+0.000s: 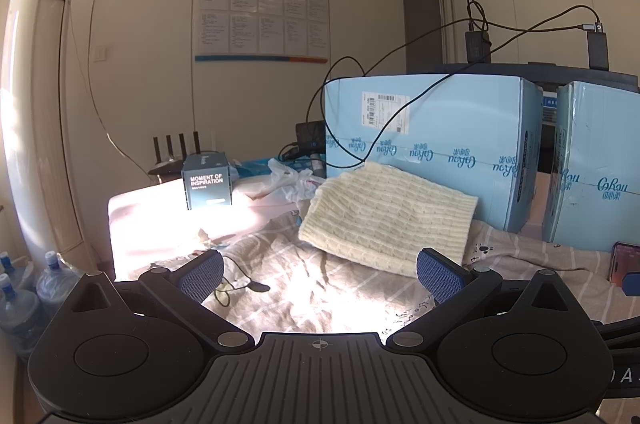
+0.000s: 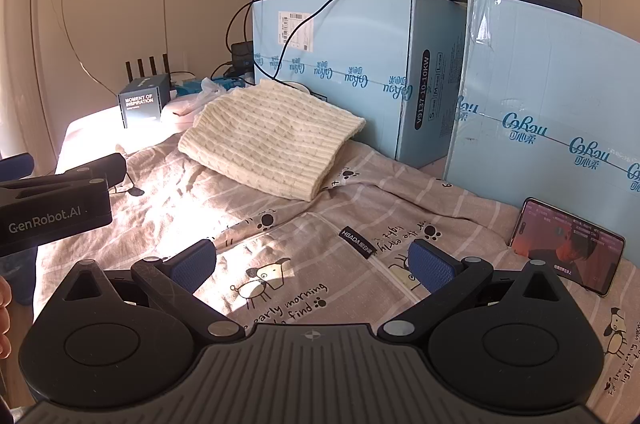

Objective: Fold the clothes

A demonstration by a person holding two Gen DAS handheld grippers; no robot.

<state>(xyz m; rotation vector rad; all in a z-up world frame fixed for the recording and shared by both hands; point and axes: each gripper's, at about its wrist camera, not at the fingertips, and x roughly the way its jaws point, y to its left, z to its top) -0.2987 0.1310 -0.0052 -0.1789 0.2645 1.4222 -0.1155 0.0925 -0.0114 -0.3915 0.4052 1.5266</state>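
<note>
Your right gripper (image 2: 312,264) and left gripper (image 1: 320,274) both hover wide open and empty above the printed bed sheet (image 2: 280,224), likely because the cream knit sweater (image 2: 272,140) already lies folded near the bed's far edge, against the blue cartons (image 2: 360,64).

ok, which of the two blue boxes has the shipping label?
The left box, the one the cream knit leans against. Its white barcode label sits at the upper left; the right box, by the phone, shows none.
</note>
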